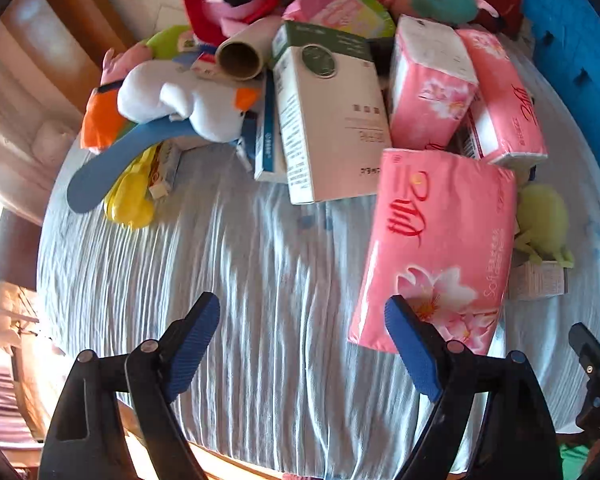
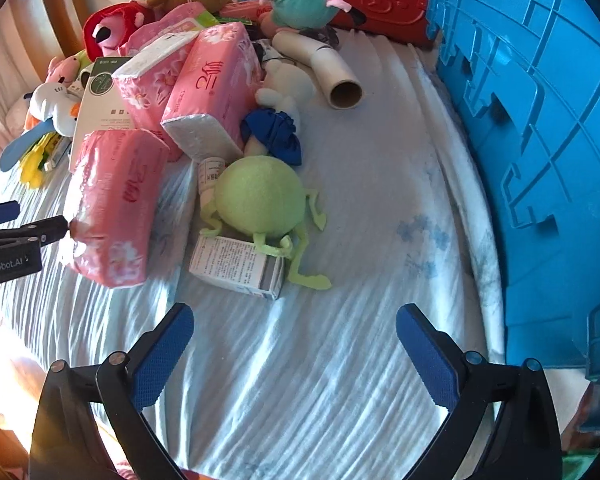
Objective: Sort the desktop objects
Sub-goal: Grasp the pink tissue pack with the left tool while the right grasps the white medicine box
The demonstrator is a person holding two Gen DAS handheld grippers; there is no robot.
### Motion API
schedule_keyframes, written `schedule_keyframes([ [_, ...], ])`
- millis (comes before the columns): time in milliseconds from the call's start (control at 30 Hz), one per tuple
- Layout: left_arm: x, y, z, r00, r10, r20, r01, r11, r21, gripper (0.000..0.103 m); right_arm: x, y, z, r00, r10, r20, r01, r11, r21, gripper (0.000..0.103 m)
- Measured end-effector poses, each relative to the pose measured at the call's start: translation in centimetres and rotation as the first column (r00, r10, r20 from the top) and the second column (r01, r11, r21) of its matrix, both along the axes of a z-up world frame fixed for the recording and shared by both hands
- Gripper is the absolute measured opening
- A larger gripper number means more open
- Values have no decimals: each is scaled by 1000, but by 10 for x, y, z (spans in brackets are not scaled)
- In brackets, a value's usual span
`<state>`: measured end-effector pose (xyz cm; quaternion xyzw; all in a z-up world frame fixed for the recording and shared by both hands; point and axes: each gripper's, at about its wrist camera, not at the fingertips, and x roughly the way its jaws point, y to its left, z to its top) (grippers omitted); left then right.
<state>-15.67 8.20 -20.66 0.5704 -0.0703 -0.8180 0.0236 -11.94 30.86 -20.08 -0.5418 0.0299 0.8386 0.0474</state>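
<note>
Lying flat on the wrinkled pale-blue cloth of the worktop (image 1: 240,280): glossy pink tissue pack (image 1: 440,248), long axis running away from the camera, tilted slightly rightward, near end just beside the left tool (image 1: 302,320). Standing wide and released, gripping nothing, one ribbed blue pad overlapping the pack's corner. Hovering likewise released over bare cloth: right tool (image 2: 296,336), near a fuzzy round green plush (image 2: 260,200).

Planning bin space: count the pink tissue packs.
3, maybe more hidden: nearest pack by the left gripper, middle pack, third pack behind.
</note>
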Motion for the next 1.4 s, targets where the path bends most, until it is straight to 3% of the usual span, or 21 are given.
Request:
schedule_keyframes([
  [100,6,-2,13,999,-13,-30,16,996,90,85,-1,-4,-2,1000,9,6,-9,1000,0,103],
  [267,8,45,21,980,-190,-55,194,976,94,85,0,-4,2,1000,5,0,-5,1000,3,103],
  [433,-4,75,-12,954,-299,27,299,954,7,85,3,1,2,1000,-19,2,19,1000,2,103],
  [567,-17,80,-31,941,-331,68,323,941,102,93,0,1,-1,999,-35,14,35,999,1,103],
  [633,-22,82,-43,940,-335,72,330,941,76,95,-2,1,-5,999,-40,27,40,999,0,103],
  [700,-24,77,-57,944,-315,96,318,948,-10,90,-5,-1,-8,998,-43,36,43,999,1,103],
  [833,-21,40,-57,964,-255,78,249,965,78,89,-10,-4,-10,998,-45,34,45,999,-9,103],
  [967,-27,29,-65,966,-240,93,232,969,87,90,-23,-8,-20,997,-57,50,59,997,-45,103],
  [1100,-34,22,-68,971,-215,103,203,972,114,102,-39,-12,-32,996,-71,59,76,993,-86,103],
  [1167,-38,13,-69,976,-192,99,175,972,157,103,-46,-12,-40,994,-87,72,94,991,-99,103],
  [1400,-38,12,-64,976,-204,77,191,970,153,103,-55,-22,-53,992,-102,70,107,992,-72,102],
])
